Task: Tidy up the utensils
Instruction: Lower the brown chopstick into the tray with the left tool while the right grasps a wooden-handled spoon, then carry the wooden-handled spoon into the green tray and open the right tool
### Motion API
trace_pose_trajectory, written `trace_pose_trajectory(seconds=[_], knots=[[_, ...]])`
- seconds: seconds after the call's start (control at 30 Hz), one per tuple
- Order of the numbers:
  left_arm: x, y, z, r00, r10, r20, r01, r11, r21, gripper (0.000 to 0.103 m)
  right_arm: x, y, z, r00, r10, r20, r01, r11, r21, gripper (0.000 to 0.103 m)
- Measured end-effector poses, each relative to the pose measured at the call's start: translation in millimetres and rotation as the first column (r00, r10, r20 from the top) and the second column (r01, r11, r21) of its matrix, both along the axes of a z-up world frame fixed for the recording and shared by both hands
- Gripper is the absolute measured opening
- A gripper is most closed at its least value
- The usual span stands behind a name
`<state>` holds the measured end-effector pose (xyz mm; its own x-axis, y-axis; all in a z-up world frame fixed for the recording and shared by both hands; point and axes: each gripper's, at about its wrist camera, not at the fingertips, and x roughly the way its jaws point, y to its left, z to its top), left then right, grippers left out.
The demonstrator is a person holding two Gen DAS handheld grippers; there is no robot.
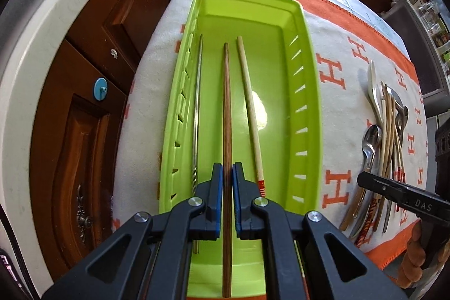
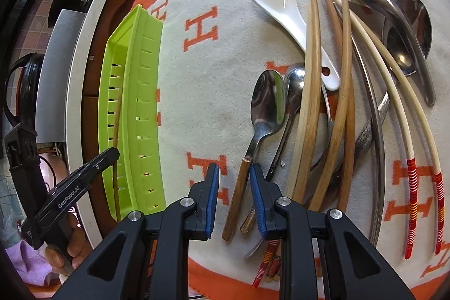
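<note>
My left gripper (image 1: 227,173) is shut on a dark wooden chopstick (image 1: 226,108) and holds it lengthwise over the green tray (image 1: 305,92). In the tray lie a metal chopstick (image 1: 197,108) at the left and a pale chopstick with a red end (image 1: 249,108) at the right. My right gripper (image 2: 234,173) is open and empty above the pile of utensils (image 2: 337,92): a white ceramic spoon (image 2: 277,4), metal spoons (image 2: 267,103), wooden chopsticks (image 2: 309,92) and red-tipped chopsticks (image 2: 410,187). A wood-handled spoon's handle (image 2: 237,198) lies between its fingers, below them.
The table carries a white and orange cloth with H letters (image 2: 201,30). The green tray (image 2: 135,92) stands at the cloth's left edge, next to the table's rim and dark wooden cabinets (image 1: 84,92). The left gripper (image 2: 84,173) shows left of the tray.
</note>
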<state>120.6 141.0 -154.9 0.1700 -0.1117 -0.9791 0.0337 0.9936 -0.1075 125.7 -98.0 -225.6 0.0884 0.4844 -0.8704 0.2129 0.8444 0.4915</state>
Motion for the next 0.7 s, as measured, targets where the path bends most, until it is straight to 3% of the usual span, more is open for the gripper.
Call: trace_pose_trajectory(seconds=[0.33, 0.4, 0.47, 0.6, 0.7], knots=[[17, 2, -20, 1.000, 0.022, 0.007, -0.023, 0.999, 0.033, 0.005, 1, 0, -4, 1.000, -0.017, 0.007, 0.017, 1.000, -0.007, 0.011], [16, 1, -18, 1.000, 0.020, 0.010, -0.020, 0.999, 0.044, 0.016, 0, -2, -5, 1.000, -0.022, 0.007, 0.022, 1.000, 0.003, 0.010], [12, 1, -13, 0.999, 0.019, 0.025, -0.020, 0.999, 0.042, 0.034, -2, -4, -5, 1.000, -0.023, 0.009, 0.023, 1.000, 0.005, 0.009], [2, 1, 2, 0.998, 0.025, 0.051, -0.025, 1.000, 0.008, 0.043, -4, -5, -1, 1.000, -0.021, 0.010, 0.021, 1.000, 0.009, 0.007], [-8, -1, 15, 0.996, 0.020, 0.089, -0.022, 1.000, 0.022, 0.059, -5, -4, 6, 1.000, -0.018, 0.021, 0.017, 1.000, 0.021, 0.007]])
